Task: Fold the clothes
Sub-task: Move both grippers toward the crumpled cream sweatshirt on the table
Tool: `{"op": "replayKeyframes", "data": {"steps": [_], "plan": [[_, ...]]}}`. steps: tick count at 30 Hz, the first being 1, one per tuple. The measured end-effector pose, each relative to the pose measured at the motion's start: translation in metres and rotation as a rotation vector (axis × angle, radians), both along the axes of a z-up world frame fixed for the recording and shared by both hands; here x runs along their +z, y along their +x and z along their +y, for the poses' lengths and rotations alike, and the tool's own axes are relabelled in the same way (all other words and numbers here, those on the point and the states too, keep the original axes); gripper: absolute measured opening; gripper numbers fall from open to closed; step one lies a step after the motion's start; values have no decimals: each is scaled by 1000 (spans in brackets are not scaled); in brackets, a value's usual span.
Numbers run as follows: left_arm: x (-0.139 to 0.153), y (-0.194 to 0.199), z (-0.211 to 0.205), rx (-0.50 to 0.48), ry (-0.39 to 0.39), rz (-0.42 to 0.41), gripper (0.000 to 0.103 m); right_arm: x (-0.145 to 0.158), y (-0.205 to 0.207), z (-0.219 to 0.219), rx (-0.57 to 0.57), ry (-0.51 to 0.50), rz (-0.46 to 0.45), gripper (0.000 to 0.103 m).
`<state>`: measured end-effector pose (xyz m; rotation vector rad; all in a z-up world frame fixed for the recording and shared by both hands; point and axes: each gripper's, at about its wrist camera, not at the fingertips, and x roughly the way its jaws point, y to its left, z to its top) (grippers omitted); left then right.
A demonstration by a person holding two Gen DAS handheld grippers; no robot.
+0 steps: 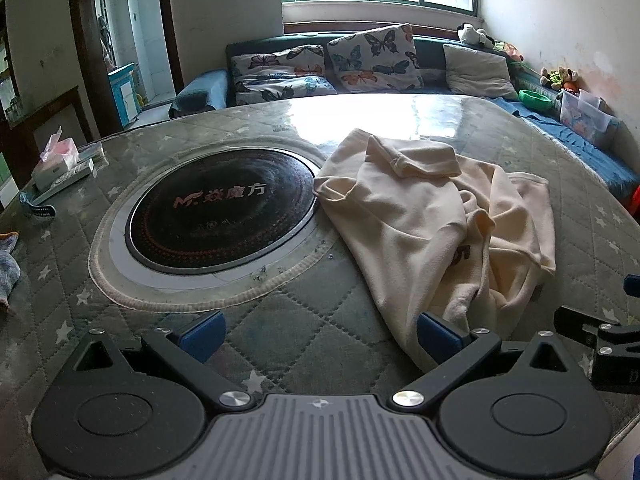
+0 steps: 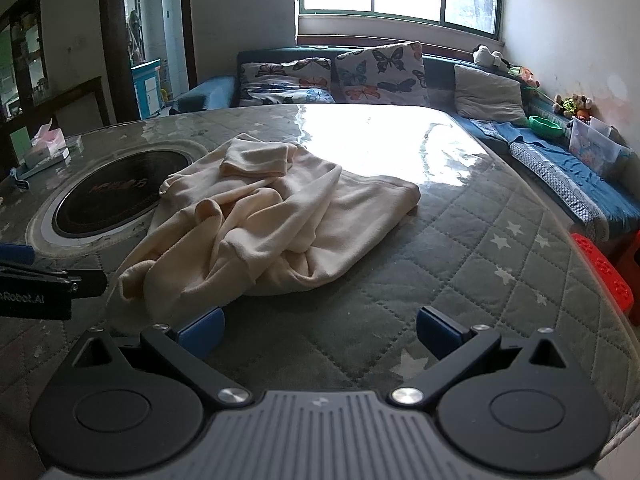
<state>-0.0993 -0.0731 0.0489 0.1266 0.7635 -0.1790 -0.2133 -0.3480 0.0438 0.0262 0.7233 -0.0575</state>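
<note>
A cream garment (image 1: 432,220) lies crumpled on the quilted round table (image 1: 280,328), partly over the edge of the black induction hob (image 1: 220,208). My left gripper (image 1: 320,334) is open just short of the garment's near hem, its right blue pad (image 1: 438,336) against the cloth's edge. In the right wrist view the same garment (image 2: 272,216) is heaped ahead and to the left. My right gripper (image 2: 320,330) is open over bare quilting, nothing between its fingers. Each gripper shows at the edge of the other's view.
A tissue pack and small boxes (image 1: 56,164) sit at the table's far left. A sofa with butterfly cushions (image 1: 372,60) runs behind the table, with toys and a clear box (image 1: 580,116) on the right bench. A red stool (image 2: 604,276) stands by the table's right edge.
</note>
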Motion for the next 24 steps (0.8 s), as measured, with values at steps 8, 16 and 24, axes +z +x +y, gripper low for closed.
{"op": "replayKeyframes", "data": {"steps": [8,16,24], "plan": [[1,1,-5,-8,9,-1,103,2,1,-1,7,3,-3,103],[1,5,-9,-18,18,11,103,1,5,-1,13,5,4,103],[3,10,-15,-33,18,11,103,3,9,-3,20,-1,12,103]]}}
